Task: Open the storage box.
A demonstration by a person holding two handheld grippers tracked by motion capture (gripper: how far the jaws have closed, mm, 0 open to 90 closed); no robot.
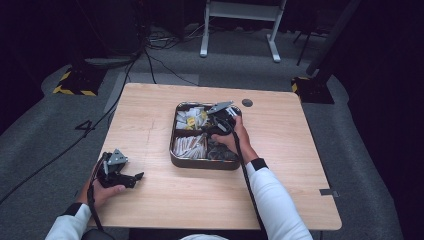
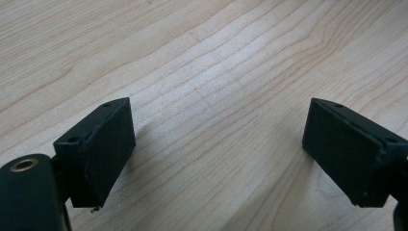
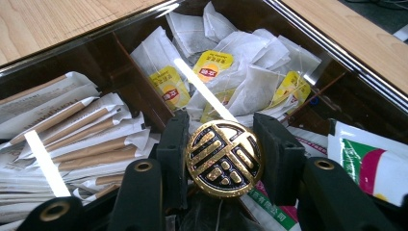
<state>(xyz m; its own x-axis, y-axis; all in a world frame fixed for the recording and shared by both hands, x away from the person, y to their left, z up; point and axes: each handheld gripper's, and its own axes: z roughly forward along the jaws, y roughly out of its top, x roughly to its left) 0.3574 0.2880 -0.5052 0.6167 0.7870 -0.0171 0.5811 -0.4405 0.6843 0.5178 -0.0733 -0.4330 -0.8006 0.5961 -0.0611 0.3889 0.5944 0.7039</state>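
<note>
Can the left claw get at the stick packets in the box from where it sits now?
Probably yes. The left claw rests open on bare table, and the stick packets lie on the box's near left side. The right claw works over the box's middle, so it could crowd the approach.

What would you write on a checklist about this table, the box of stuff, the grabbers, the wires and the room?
Surface: wooden table, with a small dark round cap near its far edge.
Job's things: dark divided box with tea bags, paper-wrapped sticks and sachets; a transparent lid seems to cover it, topped by a gold round knob.
Clutter: nothing seen.
Grippers: right gripper closed on the knob; left gripper open, low over bare wood.
Cables: one trails from each gripper; more lie on the floor.
Surroundings: grey carpet, white frame legs, dark stand bases.
</note>
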